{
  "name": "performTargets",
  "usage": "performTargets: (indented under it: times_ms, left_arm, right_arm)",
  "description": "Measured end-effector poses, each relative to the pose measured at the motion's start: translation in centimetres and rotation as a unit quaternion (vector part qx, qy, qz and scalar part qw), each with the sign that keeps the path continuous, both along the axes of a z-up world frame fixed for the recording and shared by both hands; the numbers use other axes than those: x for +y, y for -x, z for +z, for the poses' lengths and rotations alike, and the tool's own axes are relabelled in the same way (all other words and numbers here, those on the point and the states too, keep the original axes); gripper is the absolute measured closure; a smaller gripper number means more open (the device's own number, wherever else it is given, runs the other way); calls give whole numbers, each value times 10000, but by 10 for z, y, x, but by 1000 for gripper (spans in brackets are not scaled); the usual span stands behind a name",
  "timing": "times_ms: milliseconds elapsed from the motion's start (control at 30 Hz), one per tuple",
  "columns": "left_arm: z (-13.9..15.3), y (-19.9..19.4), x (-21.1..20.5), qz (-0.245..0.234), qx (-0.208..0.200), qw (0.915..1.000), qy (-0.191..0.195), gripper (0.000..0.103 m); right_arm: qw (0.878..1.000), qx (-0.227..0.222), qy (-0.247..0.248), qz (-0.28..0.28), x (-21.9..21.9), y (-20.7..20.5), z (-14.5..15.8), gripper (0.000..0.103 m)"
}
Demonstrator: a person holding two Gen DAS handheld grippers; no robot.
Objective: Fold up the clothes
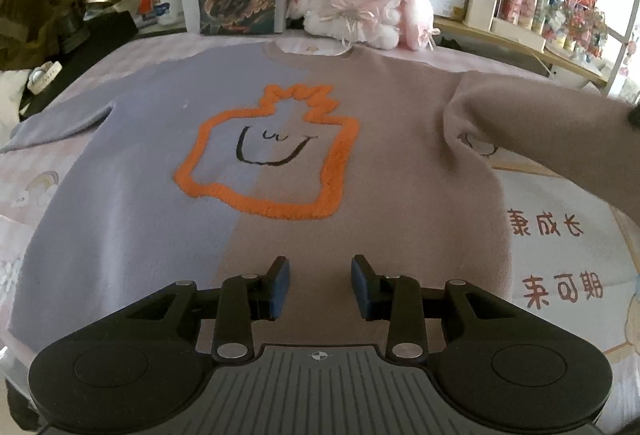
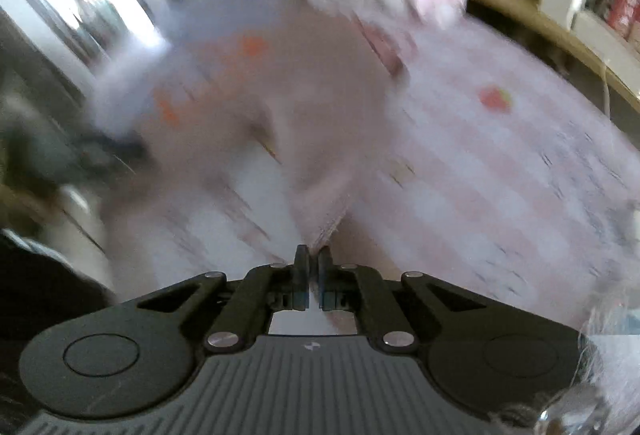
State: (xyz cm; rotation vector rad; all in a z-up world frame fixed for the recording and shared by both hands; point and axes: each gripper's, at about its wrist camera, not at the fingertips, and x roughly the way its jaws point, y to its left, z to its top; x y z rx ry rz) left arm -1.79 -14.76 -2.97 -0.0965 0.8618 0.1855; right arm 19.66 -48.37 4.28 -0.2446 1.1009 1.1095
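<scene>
Knit, soft and floppy, is how the sweater (image 1: 280, 155) should handle: light, apt to sag and drag. Nearest, the left gripper (image 1: 319, 285) hovers part-open, empty, over its hem on the bed (image 1: 560, 255). Further right, the right gripper (image 2: 313, 275) pinches the pink sleeve (image 1: 540, 131), a sensible hold.

Sweater (image 1: 132, 171) looked soft matt fleecy knit, orange outline (image 1: 332, 171) fuzzier, raised. Left gripper (image 1: 319, 285) was matt black plastic, shiny metal pivots. Bed sheet (image 1: 560, 255) was smooth printed cotton.
</scene>
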Motion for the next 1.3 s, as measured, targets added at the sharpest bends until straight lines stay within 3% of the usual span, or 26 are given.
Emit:
performTargets:
  times_ms: [100,167,233,300,333,367,433,533,667,800,867,1000,1067,1167,1300]
  left_arm:
    - [2,-1,-3,-38,4,10000,-48,69]
    - [3,-1,-5,-77,14,9999,-90,69]
    - [3,-1,-7,-102,35,9999,-126,69]
    - [3,1,-7,-91,49,9998,-182,69]
    - [3,2,-6,-66,52,9998,-199,69]
    - [3,4,-4,-22,53,9998,-199,69]
    - [2,7,0,77,71,9998,-156,69]
    - [0,8,6,197,126,9996,-129,69]
    - [0,9,9,263,82,9996,-91,69]
    - [-2,9,7,234,77,9997,-71,69]
    - [-2,9,5,179,87,9998,-68,69]
    - [-2,9,3,98,101,9998,-103,69]
    - [-2,11,4,113,99,9998,-104,69]
    - [-3,13,7,168,111,9998,-45,68]
    - [-4,12,9,141,117,9998,-70,68]
  right_arm:
    - [9975,-298,-129,-628,-9,-14,13,99]
    - [9862,-996,439,-1251,-10,-26,12,99]
    - [9726,-1385,854,-1662,-8,-38,1,98]
    - [9603,-1674,1231,-1863,-1,-45,-12,84]
    - [9553,-1808,1393,-1881,3,-46,-18,62]
    - [9505,-2003,1505,-1837,4,-42,-21,57]
    - [9405,-2365,1699,-1750,6,-34,-26,57]
    - [9389,-2480,1515,-1844,8,-29,-23,57]
    - [9310,-2461,1329,-2344,-1,-23,-12,59]
    - [9467,-1861,978,-2438,6,-5,-20,65]
    - [9476,-1771,1083,-2429,20,0,-36,65]
    - [9388,-1604,1495,-2658,39,3,-73,67]
    - [9334,-1491,1466,-2915,36,8,-79,65]
    - [9408,-1032,1432,-2895,28,28,-79,65]
    - [9471,-804,1428,-2758,19,52,-77,64]
